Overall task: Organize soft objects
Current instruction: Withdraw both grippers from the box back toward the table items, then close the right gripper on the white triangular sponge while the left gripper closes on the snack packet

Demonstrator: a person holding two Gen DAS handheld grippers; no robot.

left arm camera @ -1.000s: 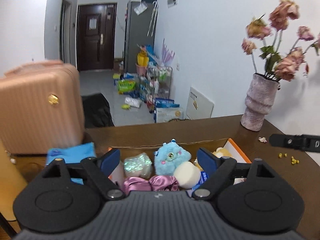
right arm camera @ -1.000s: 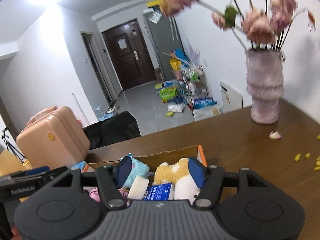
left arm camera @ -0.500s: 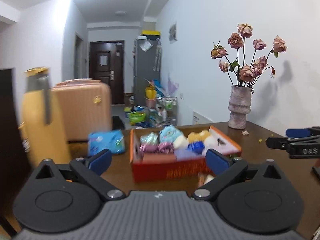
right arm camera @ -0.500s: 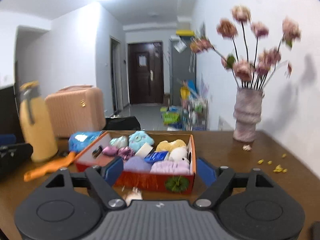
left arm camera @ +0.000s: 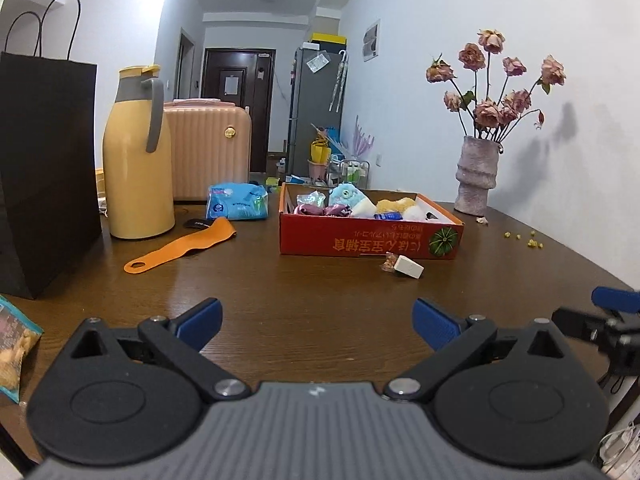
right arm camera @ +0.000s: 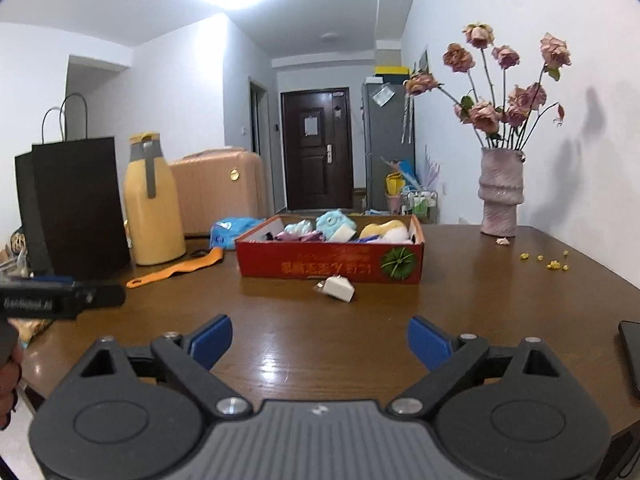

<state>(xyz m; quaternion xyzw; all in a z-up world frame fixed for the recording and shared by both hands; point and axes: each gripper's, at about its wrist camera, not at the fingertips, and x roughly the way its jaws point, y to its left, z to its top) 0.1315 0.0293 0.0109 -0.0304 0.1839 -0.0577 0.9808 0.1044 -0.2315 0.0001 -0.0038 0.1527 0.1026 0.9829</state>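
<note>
A red cardboard box (left arm camera: 370, 242) (right arm camera: 328, 266) stands mid-table, filled with several soft things: a blue plush (left arm camera: 346, 196) (right arm camera: 334, 220), a yellow plush (left arm camera: 394, 205), purple scrunchies (left arm camera: 320, 211). A small white block (left arm camera: 408, 267) (right arm camera: 339, 289) lies on the table in front of the box. My left gripper (left arm camera: 316, 322) is open wide, well back from the box, with only bare table between its fingers. My right gripper (right arm camera: 319, 338) is also back from the box; its jaws are still opening with nothing between them.
On the left stand a black paper bag (left arm camera: 44, 168), a yellow thermos jug (left arm camera: 136, 160), an orange strap (left arm camera: 180, 248) and a blue tissue pack (left arm camera: 236, 202). A vase of dried roses (left arm camera: 478, 178) stands far right. A snack bag (left arm camera: 16, 346) lies near left.
Both grippers pulled back from right over the box to the near side of the table and sank lower. Their jaws spread wider; the box's contents stayed in it.
</note>
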